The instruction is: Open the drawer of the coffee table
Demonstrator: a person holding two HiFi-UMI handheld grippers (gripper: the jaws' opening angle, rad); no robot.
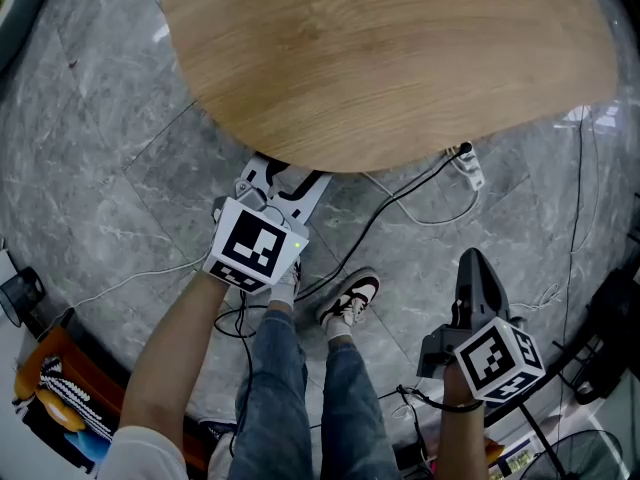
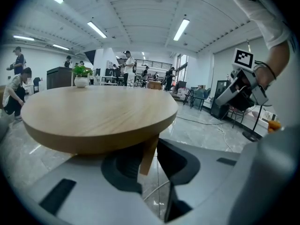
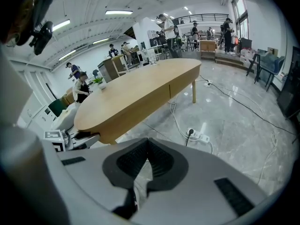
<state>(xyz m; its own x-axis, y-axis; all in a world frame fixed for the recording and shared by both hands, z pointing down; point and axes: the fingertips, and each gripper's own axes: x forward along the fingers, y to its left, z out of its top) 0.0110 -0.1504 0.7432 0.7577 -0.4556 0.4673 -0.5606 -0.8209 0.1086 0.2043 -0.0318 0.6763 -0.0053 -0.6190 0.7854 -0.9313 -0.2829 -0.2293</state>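
Dark ribbed pads line the left gripper (image 2: 152, 163), whose jaws stand a narrow way apart, released, with nothing pressed between them. Through the gap shows a slanting wooden leg (image 2: 149, 153) of the coffee table (image 1: 390, 58), and I cannot tell whether either pad touches it. In the head view this gripper reaches in under the near rim of the table top, left of centre.

The right gripper (image 3: 145, 149) is clenched: its pads meet at the tips and grip nothing. It hangs well apart from the table, near and to the right, tilted toward the grey marble-patterned floor (image 1: 120, 118).

The coffee table is a long oval of pale wood filling the far part of the scene. In the right gripper view a vertical seam (image 3: 169, 92) crosses its side band, flush with the wood on either side; no drawer stands out from the table.

At the table's far end sits a white pot (image 2: 81, 82) holding a green plant. On the floor by the table's near right edge lies a white power strip (image 1: 468, 164) with a black plug in it.
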